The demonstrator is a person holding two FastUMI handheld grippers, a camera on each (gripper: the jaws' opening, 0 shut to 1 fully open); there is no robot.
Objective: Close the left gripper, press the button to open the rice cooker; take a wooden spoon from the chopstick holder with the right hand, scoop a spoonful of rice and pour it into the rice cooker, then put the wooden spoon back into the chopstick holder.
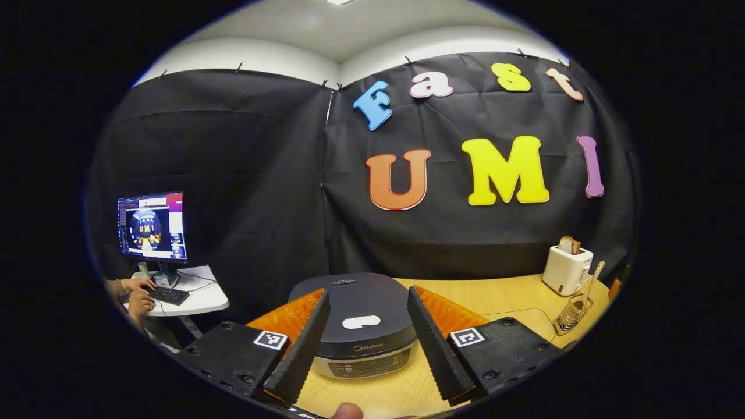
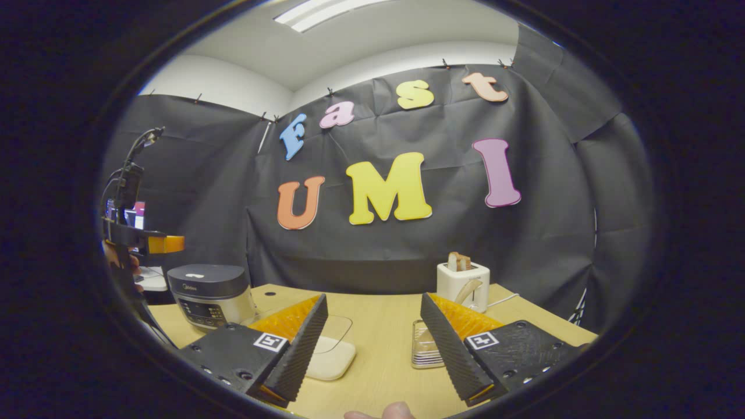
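Left gripper view: the left gripper [image 1: 368, 343] hangs with fingers wide apart just above the closed rice cooker [image 1: 362, 326], whose white button [image 1: 361, 322] sits between them. Farther right, the wooden spoon [image 1: 589, 284] stands in the chopstick holder [image 1: 573, 315] by a toaster [image 1: 566, 269]. The right gripper [image 2: 372, 349] is spread too, with a clear rice container [image 2: 330, 349] on the table [image 2: 378, 326] beyond.

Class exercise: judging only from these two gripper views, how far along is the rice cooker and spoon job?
Nothing looks done. The rice cooker has its lid down. In hand: the left gripper hangs open above it, aimed near the lid's button. The right gripper is open and empty; the wooden spoon stands in the chopstick holder. Left: closing, pressing, scooping from the rice container, pouring, returning the spoon.
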